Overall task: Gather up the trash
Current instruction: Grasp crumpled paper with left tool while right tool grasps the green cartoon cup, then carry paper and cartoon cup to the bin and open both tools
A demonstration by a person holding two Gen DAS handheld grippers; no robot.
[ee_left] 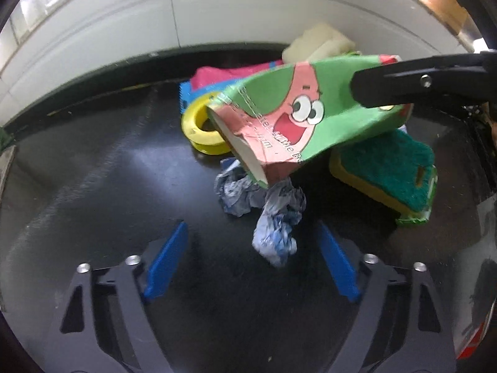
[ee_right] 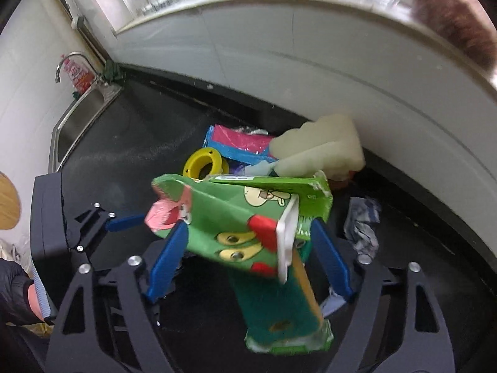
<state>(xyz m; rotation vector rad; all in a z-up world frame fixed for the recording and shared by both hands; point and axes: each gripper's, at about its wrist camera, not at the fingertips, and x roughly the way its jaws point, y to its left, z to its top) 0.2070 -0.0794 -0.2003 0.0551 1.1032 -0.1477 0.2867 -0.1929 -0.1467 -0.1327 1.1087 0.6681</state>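
Right gripper (ee_right: 248, 261): blue fingers (ee_right: 164, 264) closed on a green cartoon-printed carton (ee_right: 230, 217), held tilted off the black countertop (ee_right: 130, 143); seen from the left wrist, the same carton (ee_left: 298, 112) hangs ahead and above, its open torn end lowest, the right gripper's black finger (ee_left: 419, 82) across its upper right part.
Left gripper (ee_left: 251, 264): jaws spread wide, holding nothing; crumpled blue-grey paper (ee_left: 276, 227) just ahead between the fingertips, lying on the countertop (ee_left: 108, 171) under the carton's low end.
Beyond the carton: yellow tape ring (ee_left: 202, 130); pink-and-blue packet (ee_left: 223, 76); pale foam piece (ee_left: 320, 43) nearest the white wall (ee_left: 155, 15).
Right of the paper: green-and-yellow scouring sponge (ee_left: 388, 171), directly under the right gripper in its own view (ee_right: 279, 310).
Far left of the right gripper: steel sink (ee_right: 84, 115) with faucet (ee_right: 66, 62).
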